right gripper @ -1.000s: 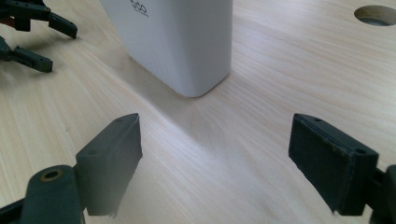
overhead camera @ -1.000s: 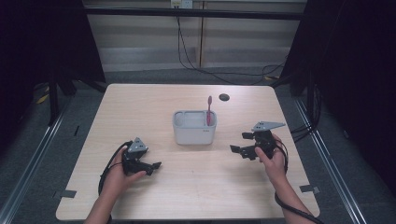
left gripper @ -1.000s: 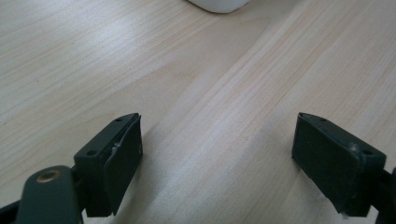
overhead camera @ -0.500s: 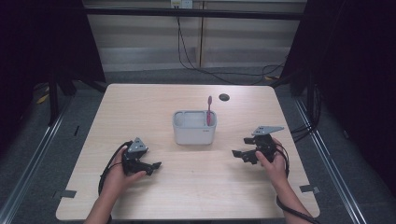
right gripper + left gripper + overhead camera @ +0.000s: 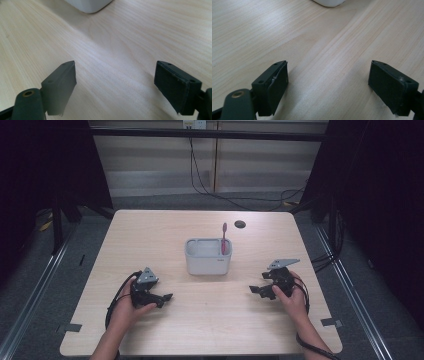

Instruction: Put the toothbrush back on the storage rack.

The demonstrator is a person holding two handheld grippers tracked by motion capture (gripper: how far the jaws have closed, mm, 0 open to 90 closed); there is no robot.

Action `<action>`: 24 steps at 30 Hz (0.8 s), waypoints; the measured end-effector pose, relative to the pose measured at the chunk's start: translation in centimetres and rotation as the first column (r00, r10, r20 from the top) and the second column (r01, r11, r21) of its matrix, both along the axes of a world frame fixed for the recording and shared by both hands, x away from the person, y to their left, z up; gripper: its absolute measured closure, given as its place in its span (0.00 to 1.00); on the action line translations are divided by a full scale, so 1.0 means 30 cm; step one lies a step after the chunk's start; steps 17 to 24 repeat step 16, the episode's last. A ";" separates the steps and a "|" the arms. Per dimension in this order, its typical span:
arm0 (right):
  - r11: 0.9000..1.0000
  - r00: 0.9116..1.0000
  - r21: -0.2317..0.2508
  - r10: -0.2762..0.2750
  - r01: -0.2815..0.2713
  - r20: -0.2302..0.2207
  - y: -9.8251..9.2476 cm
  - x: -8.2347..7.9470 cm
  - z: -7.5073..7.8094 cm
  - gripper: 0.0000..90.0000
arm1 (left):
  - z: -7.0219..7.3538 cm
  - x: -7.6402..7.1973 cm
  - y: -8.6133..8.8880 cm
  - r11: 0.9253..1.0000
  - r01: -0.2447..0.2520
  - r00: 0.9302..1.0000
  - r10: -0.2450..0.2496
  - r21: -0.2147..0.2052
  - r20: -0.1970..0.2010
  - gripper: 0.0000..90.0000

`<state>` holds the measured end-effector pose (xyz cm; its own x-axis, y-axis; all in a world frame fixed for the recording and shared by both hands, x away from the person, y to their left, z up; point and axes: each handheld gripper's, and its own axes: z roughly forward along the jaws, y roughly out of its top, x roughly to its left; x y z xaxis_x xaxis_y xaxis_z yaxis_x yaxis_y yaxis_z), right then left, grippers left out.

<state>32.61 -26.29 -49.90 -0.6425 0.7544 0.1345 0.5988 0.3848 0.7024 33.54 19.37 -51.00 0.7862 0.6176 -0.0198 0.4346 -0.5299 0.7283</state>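
Grippers sit low over the near half of the surface [image 5: 165,232], one on each side of the white holder [image 5: 207,257] that stands near the middle of it. A pink toothbrush [image 5: 223,239] stands upright in the holder's right end, head up.

In the high view the left gripper [image 5: 167,297] rests toward the near left corner, pointing right, held in the person's left hand [image 5: 131,306]. Its own view shows the jaws spread wide with bare wood between them and nothing in their grasp [image 5: 328,82]; a rounded corner of the holder [image 5: 329,2] peeks in at the top edge, well apart from the jaws.

The right gripper [image 5: 256,291] is held in the right hand [image 5: 290,295] toward the near right edge of the surface, pointing left toward the middle. Its jaws too stand wide apart and empty [image 5: 115,82], with the holder's corner [image 5: 88,5] at the top of its view, well clear of them.

Against the picture a second ago, the right gripper has come down and a little nearer the person's edge of the surface, away from the holder's right side; half a second ago it was already partway there. The left gripper lies where it lay before, and holder and toothbrush have not shifted. A small dark hole [image 5: 240,224] marks the surface behind the holder, toward the far edge.
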 end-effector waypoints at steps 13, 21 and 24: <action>0.999 1.000 -0.048 0.016 -0.016 0.008 -0.004 -0.007 -0.024 0.20 | 0.000 0.001 0.001 1.000 0.001 1.000 -0.001 0.003 0.002 0.18; 0.999 1.000 -0.048 0.020 -0.019 0.020 -0.006 -0.009 -0.027 0.20 | 0.000 0.000 0.000 1.000 0.000 1.000 0.000 0.001 0.000 0.18; 0.999 1.000 -0.048 0.020 -0.019 0.020 -0.006 -0.009 -0.027 0.20 | 0.000 0.000 0.000 1.000 0.000 1.000 0.000 0.001 0.000 0.18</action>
